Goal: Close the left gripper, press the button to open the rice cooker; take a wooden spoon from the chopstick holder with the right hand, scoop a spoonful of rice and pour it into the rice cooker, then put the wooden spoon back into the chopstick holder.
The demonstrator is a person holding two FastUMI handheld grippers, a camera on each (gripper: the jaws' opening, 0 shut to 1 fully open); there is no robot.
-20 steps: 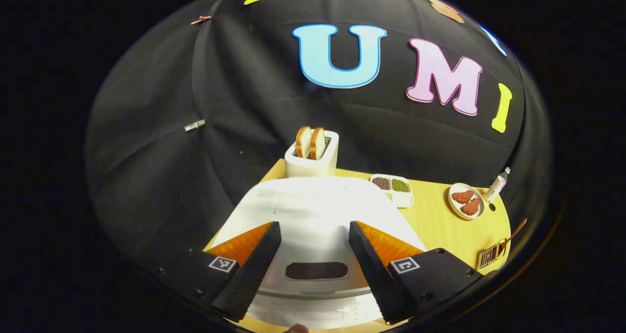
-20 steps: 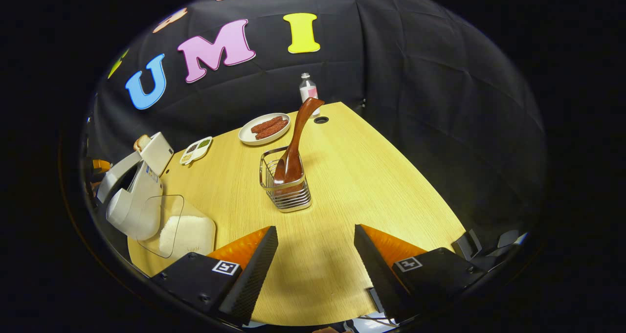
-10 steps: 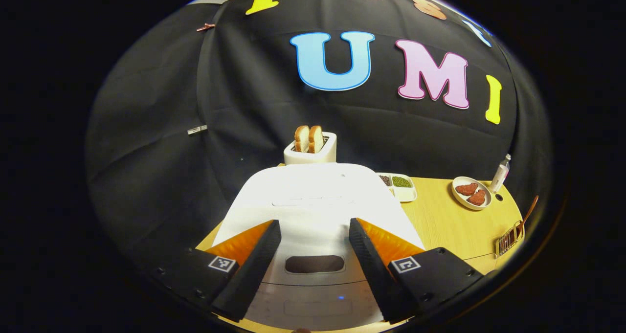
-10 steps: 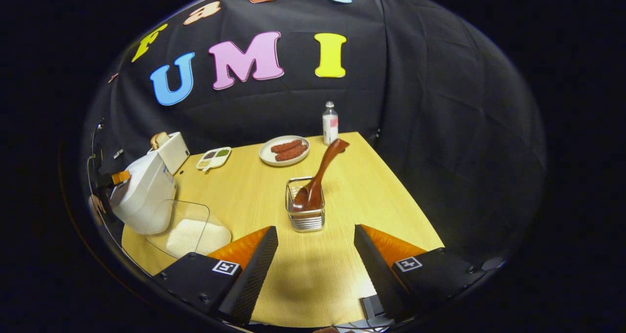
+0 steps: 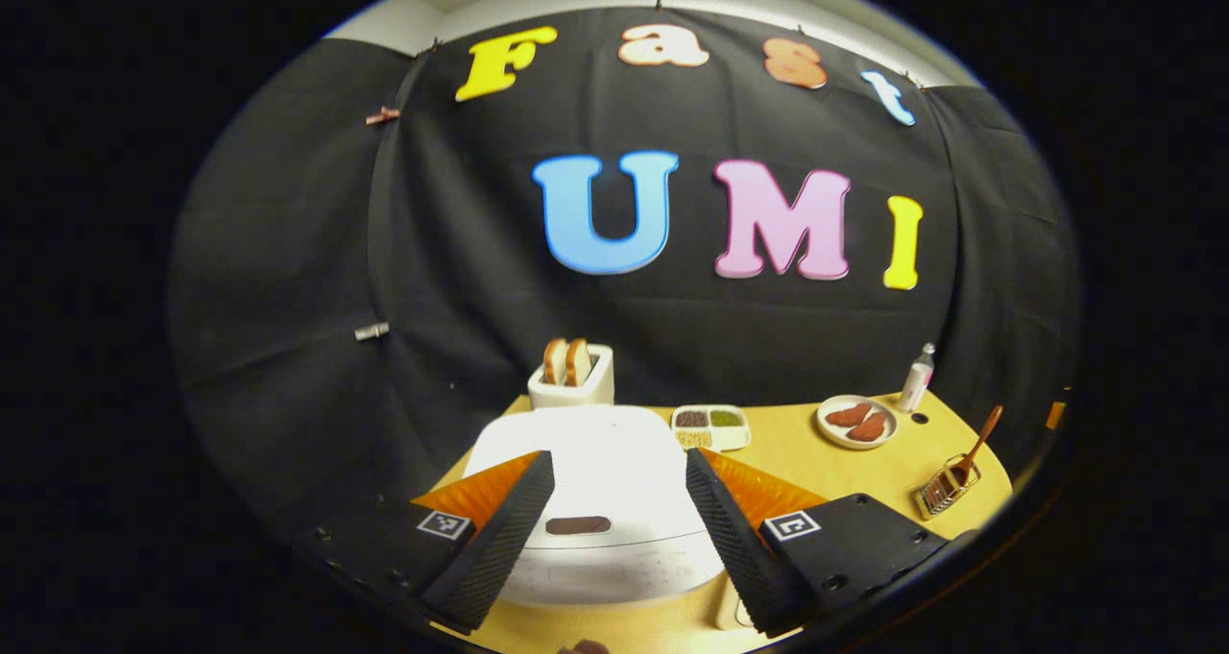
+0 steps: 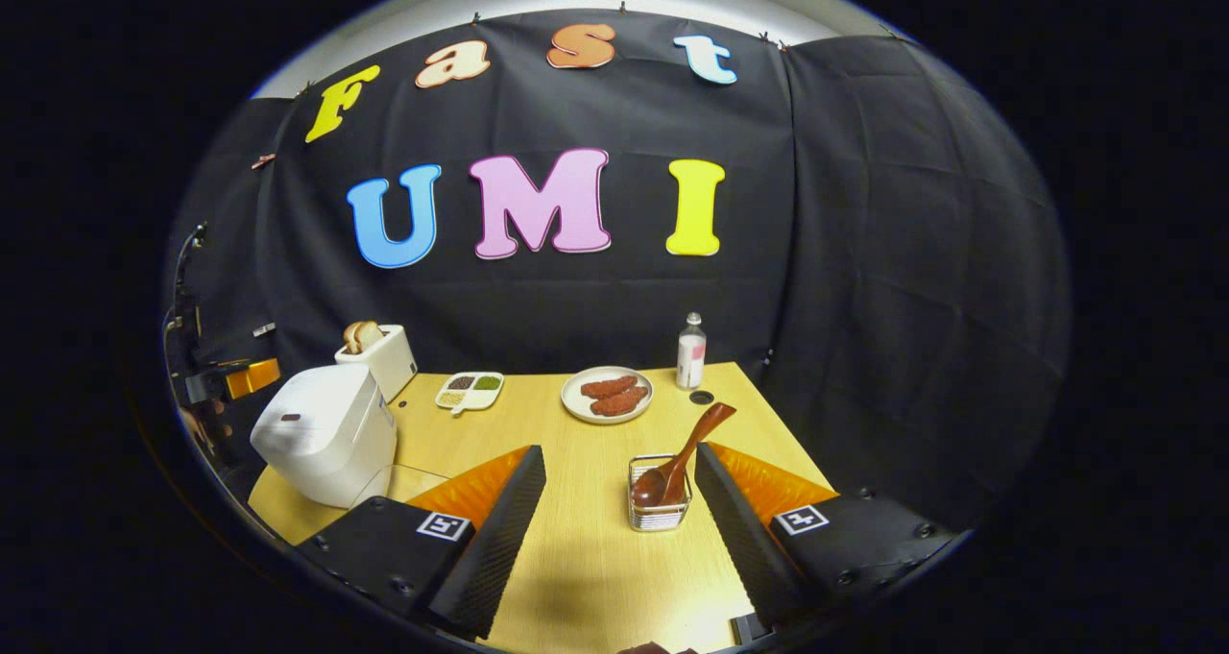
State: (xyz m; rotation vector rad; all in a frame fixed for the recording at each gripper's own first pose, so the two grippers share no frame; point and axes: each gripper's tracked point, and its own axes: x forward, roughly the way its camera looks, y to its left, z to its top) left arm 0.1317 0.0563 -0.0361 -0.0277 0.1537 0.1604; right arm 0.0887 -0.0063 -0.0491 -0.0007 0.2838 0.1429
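The white rice cooker (image 5: 595, 481) sits with its lid down in the left gripper view, its dark oval button (image 5: 579, 525) facing me. My left gripper (image 5: 619, 460) hangs open in front of it, fingers framing the cooker without touching. In the right gripper view the wooden spoon (image 6: 684, 454) leans in the wire chopstick holder (image 6: 659, 512), bowl down. My right gripper (image 6: 619, 452) is open, short of the holder. A clear rice box (image 6: 396, 481) lies beside the cooker (image 6: 322, 433), mostly hidden by a finger.
On the yellow table (image 6: 576, 539) stand a toaster (image 6: 379, 351) with bread, a divided dish (image 6: 468, 391) of grains, a plate (image 6: 607, 395) of sausages and a small bottle (image 6: 690, 351). Black cloth walls close in the back and both sides.
Both grippers have drawn back and tilted up. The cooker and the spoon holder now look smaller and farther away. Both stay open; nothing was grasped.
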